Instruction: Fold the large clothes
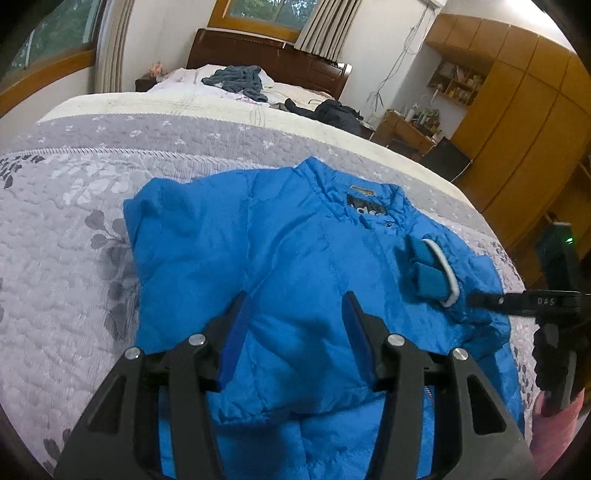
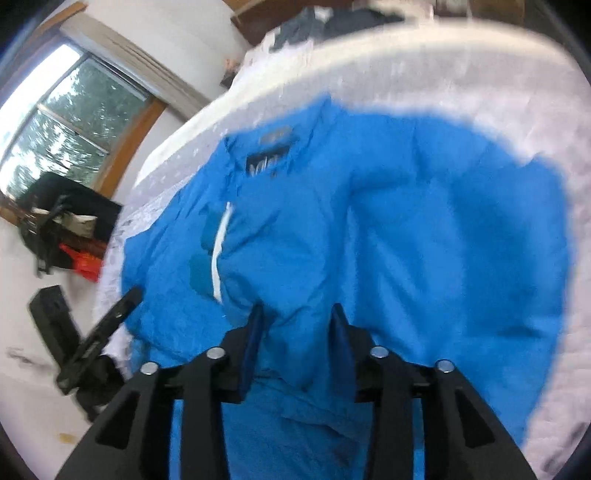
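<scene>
The blue padded jacket (image 1: 295,266) lies spread on the bed's grey floral quilt (image 1: 66,258), front up, collar toward the headboard, with a dark label (image 1: 365,208) showing inside the neck. One sleeve is folded across the chest, its cuff with a white edge (image 1: 441,273) resting on the body of the jacket. The left gripper (image 1: 295,314) hangs over the lower middle of the jacket, fingers spread wide with only fabric showing between them; whether the tips touch the cloth I cannot tell. The right gripper (image 2: 297,325) is over the jacket just below that folded cuff, also spread apart, and a ridge of blue fabric rises between its fingers, though nothing is pinched. In the left view the right gripper comes in from the right edge, its black finger beside the cuff.

Farther up the bed sit a grey-blue crumpled garment (image 1: 238,81) and a dark one (image 1: 336,114), well apart from the jacket. Wooden wardrobes (image 1: 517,110) line the right wall, and a cluttered desk (image 1: 410,129) stands near them. A window with curtains (image 1: 321,26) sits above the headboard.

The right view is heavily blurred, so the label and the dark things on the floor (image 2: 62,221) are hard to make out. The jacket's hem is cut off behind both grippers.
</scene>
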{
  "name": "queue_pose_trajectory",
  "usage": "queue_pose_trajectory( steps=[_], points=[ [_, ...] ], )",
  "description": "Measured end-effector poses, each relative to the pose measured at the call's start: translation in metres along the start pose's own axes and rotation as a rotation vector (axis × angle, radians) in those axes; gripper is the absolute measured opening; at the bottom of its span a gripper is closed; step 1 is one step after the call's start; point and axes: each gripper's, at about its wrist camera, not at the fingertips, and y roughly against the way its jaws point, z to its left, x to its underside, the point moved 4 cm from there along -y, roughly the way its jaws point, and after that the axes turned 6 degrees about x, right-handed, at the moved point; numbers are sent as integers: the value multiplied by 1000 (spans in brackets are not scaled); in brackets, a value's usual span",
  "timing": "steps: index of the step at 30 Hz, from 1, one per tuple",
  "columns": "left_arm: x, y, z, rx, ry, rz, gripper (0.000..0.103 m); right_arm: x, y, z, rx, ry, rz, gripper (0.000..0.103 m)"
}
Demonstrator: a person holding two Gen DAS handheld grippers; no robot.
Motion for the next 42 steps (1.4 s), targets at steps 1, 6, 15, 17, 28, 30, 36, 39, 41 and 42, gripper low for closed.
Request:
queue_pose_trajectory(
  steps=[1,6,15,17,28,30,36,39,41,42],
  points=[
    [-1,5,-1,10,1,-11,51,-1,7,4,31,27,-28,40],
    [-2,14,-17,9,-57,-33,56,-7,16,53,67,183,-50,50],
    [6,-7,4,17,-2,16,56,-4,-53,94,415,401,-28,68],
    [7,-8,3,14,-7,14,56,-4,-57,94,456,417,-34,56],
    [9,-11,3,-1,-13,12,56,-13,33,21,166,115,-117,32],
    [10,-11,3,-7,-16,11,56,-10,47,-11,159,47,-120,32],
    [7,-9,2,-17,-8,14,56,9,68,-85,248,-97,-115,35],
    [-1,4,-5,-5,10,-9,57,11,79,-87,218,-97,-151,36],
    [-6,13,-14,-5,-15,-34,59,5,81,-73,179,-61,-168,37],
    [-8,16,-20,-11,-33,-45,61,3,78,-66,169,-47,-170,39]
  ],
)
